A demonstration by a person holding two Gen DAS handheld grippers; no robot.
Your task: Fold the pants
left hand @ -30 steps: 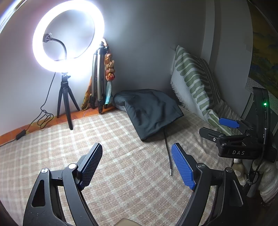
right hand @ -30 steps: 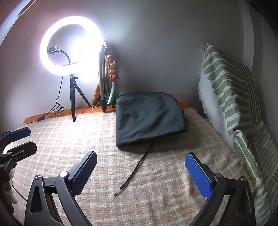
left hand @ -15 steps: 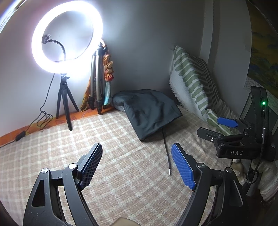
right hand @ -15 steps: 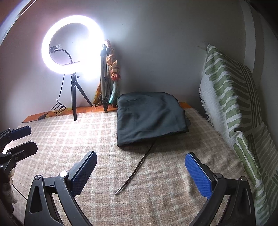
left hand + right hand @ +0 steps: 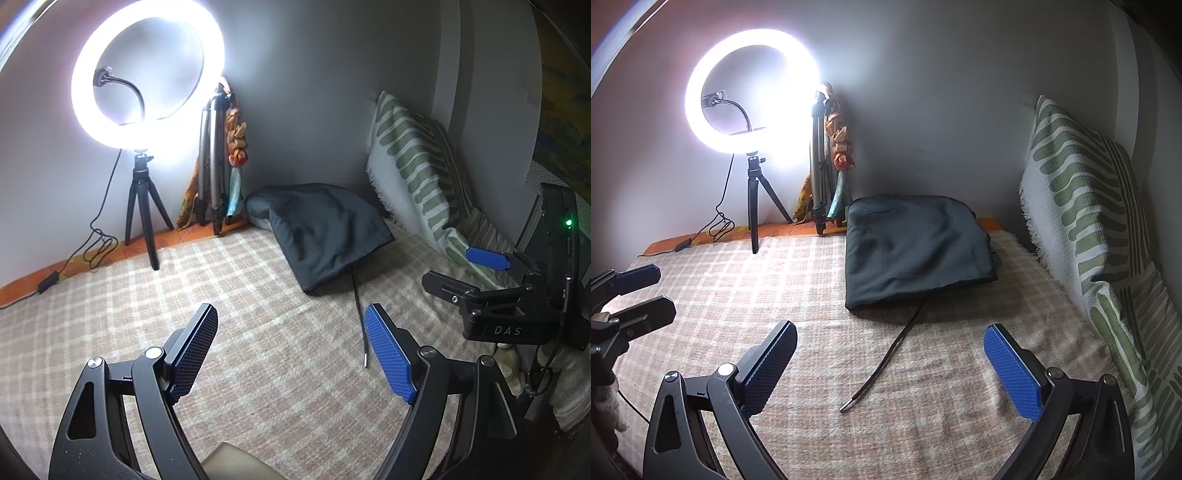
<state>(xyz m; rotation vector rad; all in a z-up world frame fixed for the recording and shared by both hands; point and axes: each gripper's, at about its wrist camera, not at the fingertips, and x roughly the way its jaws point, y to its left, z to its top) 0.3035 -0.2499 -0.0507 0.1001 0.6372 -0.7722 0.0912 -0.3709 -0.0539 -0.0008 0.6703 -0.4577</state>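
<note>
Left wrist view, lower foreground: the left gripper (image 5: 290, 352) with its jaws spread wide and nothing between the blue pads, poised above the checked beige blanket (image 5: 258, 387). At the right edge of the same frame, the right gripper (image 5: 467, 271) appears side-on, its two fingers parted.

Right wrist view, lower foreground: the right gripper (image 5: 888, 371) likewise released, its jaws wide apart and empty over the blanket (image 5: 942, 424). At the left edge of this frame, the fingertips of the left gripper (image 5: 646, 291) enter, separated from one another.

Middle ground, centre of both frames: a thin dark drawstring (image 5: 882, 365) trails across the blanket from under the near edge of the pants towards the grippers, its metal tip lying free on the cloth; in the left wrist view the same cord (image 5: 360, 314) runs downward just right of centre.

Beyond it: the dark pants (image 5: 916, 251), folded into a compact rectangular bundle, lie flat on the blanket near the far wall, apart from both grippers; in the left wrist view the bundle (image 5: 325, 229) sits right of centre.

Right side of both frames: a green-and-white patterned cushion (image 5: 1082, 206) leans against the wall.

Far background, upper left: a lit ring light (image 5: 751, 92) on a small black tripod, its cable running down to the blanket's edge, and beside it a folded silver tripod (image 5: 818, 166) propped in the corner with coloured cloth hanging on it.
</note>
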